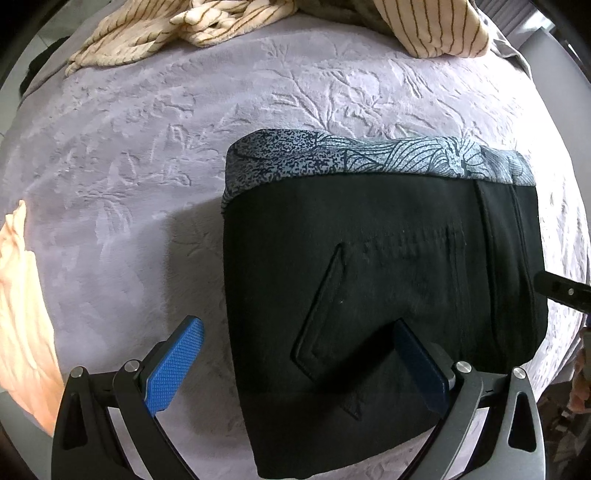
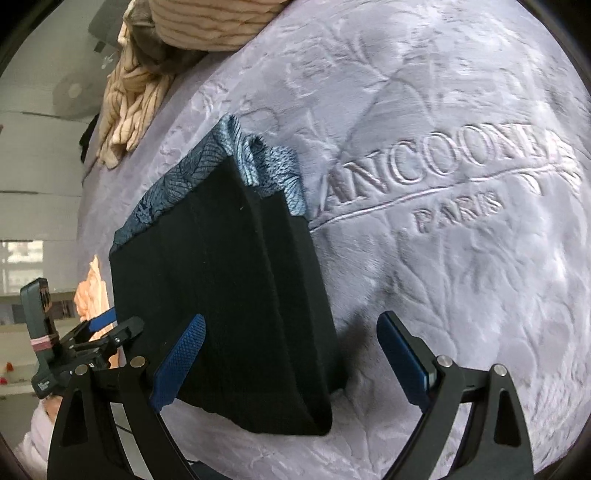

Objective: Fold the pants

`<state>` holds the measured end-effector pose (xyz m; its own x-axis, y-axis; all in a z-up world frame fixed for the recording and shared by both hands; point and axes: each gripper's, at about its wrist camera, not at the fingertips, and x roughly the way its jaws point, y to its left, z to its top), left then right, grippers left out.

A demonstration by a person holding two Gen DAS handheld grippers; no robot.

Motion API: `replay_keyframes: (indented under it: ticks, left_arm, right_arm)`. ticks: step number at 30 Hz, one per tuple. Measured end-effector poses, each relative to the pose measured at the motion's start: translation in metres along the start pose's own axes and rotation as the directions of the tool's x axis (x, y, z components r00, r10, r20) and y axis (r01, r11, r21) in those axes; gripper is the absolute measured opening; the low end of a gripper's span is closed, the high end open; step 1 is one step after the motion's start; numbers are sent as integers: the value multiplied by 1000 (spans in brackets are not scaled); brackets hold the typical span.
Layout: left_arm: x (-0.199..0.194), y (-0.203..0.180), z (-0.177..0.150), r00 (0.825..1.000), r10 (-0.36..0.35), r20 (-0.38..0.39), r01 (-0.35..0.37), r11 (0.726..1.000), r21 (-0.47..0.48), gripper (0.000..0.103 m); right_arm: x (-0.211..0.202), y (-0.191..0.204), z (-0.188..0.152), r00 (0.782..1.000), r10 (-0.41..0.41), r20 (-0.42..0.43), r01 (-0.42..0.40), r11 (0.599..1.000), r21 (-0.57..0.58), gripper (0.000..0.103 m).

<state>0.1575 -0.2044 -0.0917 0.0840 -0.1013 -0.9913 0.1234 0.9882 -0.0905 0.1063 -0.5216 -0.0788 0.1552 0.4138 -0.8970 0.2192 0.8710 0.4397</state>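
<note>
The left wrist camera looks down close over the folded black pants with blue patterned lining [image 1: 384,280], on the lilac embossed plush blanket [image 1: 129,155]. The right wrist camera views the same pants [image 2: 221,295] from their right edge, facing 10 o'clock. Both views share the pants, the blanket [image 2: 461,258] and the cream striped fabric [image 1: 155,33] [image 2: 129,103].

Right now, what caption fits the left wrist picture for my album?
Open left gripper hovers over folded black pants with a blue patterned layer on a lilac blanket.
</note>
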Motion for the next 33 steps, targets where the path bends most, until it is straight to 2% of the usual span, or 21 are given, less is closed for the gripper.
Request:
replay_keyframes:
  ticks: [9,18,20,22,26,33]
  left_arm:
    - [5,-7,2,999,-35,-7,35,999,2,102]
    - [0,-13,2,997,-76,-4,76,996,43,102]
    - [4,-12,4,997,-75,2,75,996,51,102]
    - [10,-11,5,996,-90,5,90,995,47,102]
    - [23,-7,7,990,-140,12,139,990,23,102]
    - [47,13,2,967,-256,-10,255,965,-56,103]
  right_arm:
    - [22,-1,8,996,54,-72,-53,999,12,95]
    - [24,8,10,988,121,-93,-122,992,-11,96]
    - [25,11,12,987,132,-90,-134,991,-22,103]
    - [30,10,14,982,166,-94,-169,985,-18,103]
    - [50,3,20,978,154,-140,-158,987,-14,103]
    - [59,-12,24,957,224,-186,-228,974,-4,103]
